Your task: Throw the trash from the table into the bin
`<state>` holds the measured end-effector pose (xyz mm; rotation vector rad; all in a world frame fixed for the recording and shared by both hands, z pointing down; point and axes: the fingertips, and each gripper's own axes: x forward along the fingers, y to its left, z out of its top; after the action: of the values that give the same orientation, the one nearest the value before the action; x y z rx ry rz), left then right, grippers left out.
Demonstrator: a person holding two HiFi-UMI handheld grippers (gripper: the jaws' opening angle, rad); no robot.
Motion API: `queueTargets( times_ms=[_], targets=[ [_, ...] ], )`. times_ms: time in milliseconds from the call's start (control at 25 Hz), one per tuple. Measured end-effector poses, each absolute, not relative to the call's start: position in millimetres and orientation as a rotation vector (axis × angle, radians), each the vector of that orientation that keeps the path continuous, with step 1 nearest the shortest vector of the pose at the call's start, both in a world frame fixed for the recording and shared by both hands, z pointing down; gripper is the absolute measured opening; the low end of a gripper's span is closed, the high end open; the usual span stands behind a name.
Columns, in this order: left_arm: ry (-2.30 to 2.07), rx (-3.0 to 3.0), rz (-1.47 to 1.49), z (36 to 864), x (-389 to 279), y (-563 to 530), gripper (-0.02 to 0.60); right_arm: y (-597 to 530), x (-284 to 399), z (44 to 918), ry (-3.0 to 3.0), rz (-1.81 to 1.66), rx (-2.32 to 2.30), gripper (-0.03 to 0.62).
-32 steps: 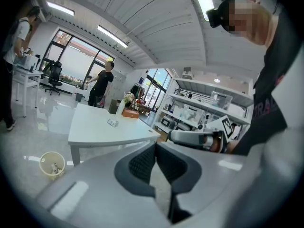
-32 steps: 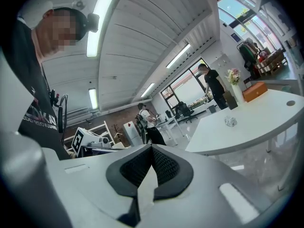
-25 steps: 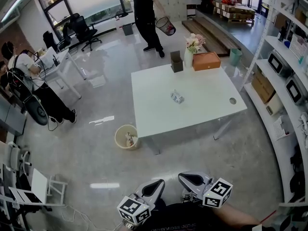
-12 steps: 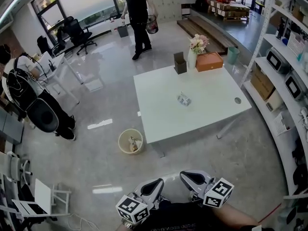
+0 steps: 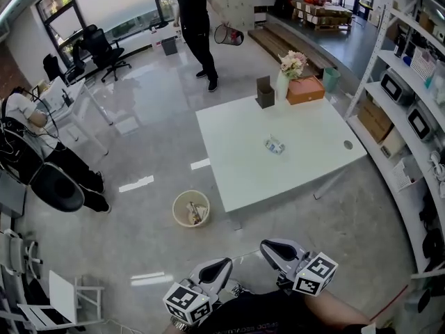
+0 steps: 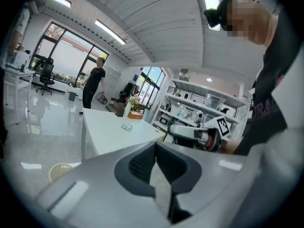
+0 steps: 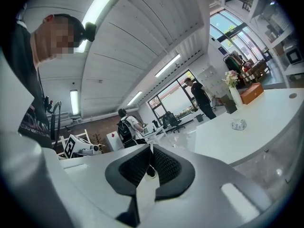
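Observation:
A small crumpled clear wrapper (image 5: pixel 274 145) lies near the middle of the white table (image 5: pixel 236 172); it also shows as the wrapper (image 6: pixel 126 126) and the wrapper (image 7: pixel 238 124) in the two gripper views. A round beige bin (image 5: pixel 190 208) with some trash inside stands on the floor by the table's near left corner. My left gripper (image 5: pixel 221 267) is held low near my body, shut and empty. My right gripper (image 5: pixel 275 249) is beside it; its jaws have just been opening to a narrow slit, with nothing between them. Both are far from the table.
A vase of flowers (image 5: pixel 290 68), an orange box (image 5: pixel 309 89) and a dark box (image 5: pixel 264 92) stand at the table's far edge. A person (image 5: pixel 197 19) carrying a wire basket walks beyond it. Shelves (image 5: pixel 417 117) line the right wall. A seated person (image 5: pixel 28 138) is at left.
The table and bin have slid lower and nearer in the head view. The person at the back has walked left, then right, with the basket. Both grippers stay at the bottom.

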<state>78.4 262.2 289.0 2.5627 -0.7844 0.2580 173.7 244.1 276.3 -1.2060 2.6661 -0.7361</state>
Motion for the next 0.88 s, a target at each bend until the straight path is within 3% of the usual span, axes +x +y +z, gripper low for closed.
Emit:
queueTargets(
  times_ms=[480, 880],
  targets=[
    [-0.837, 2.539, 0.193, 286, 43, 233, 0.008, 193, 167, 276, 2.693, -0.681, -1.295, 0.052],
    [-1.017, 2.445, 0.156, 284, 55, 177, 0.008, 80, 246, 301, 2.755, -0.626, -1.426, 0.094]
  ],
)
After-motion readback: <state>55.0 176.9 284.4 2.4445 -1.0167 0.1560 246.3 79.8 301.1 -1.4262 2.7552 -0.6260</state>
